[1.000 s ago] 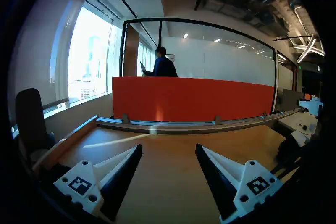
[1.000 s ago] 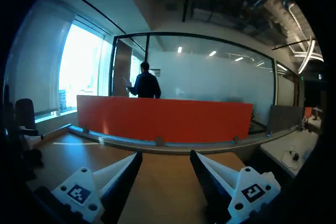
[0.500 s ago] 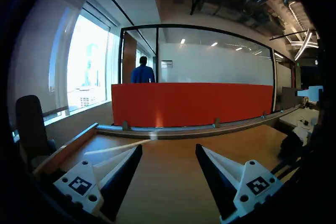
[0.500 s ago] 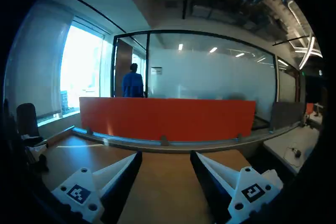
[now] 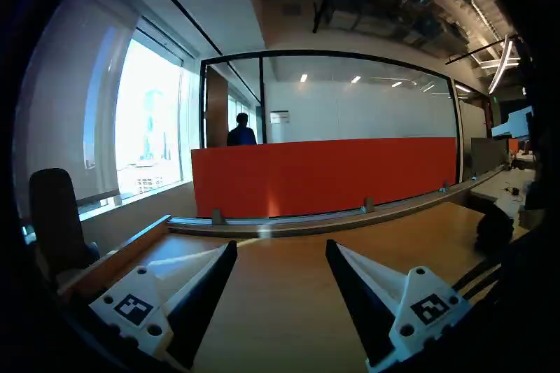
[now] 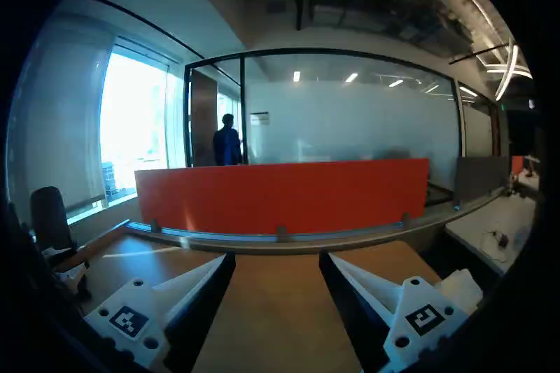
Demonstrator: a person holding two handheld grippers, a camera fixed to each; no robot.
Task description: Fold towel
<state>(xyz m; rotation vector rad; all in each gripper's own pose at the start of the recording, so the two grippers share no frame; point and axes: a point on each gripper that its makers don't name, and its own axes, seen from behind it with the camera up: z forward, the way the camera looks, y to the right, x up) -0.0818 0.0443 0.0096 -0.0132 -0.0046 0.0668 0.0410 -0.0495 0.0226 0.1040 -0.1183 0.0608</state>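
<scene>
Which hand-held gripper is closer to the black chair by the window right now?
Left. The black chair sits close by, to the left of the left hand-held gripper; from the right hand-held gripper it looks smaller, farther off left across the desk.

No words, numbers or brand names can be read. A small white sign (image 5: 279, 117) is seen fixed to the glass wall (image 5: 364, 110) behind the orange partition (image 5: 322, 177), its lettering too small to be made out. Square black-and-white coded markers (image 5: 133, 308) are borne on the fingers of the left gripper (image 5: 280, 243) and the right gripper (image 6: 276, 255), without letters.
</scene>
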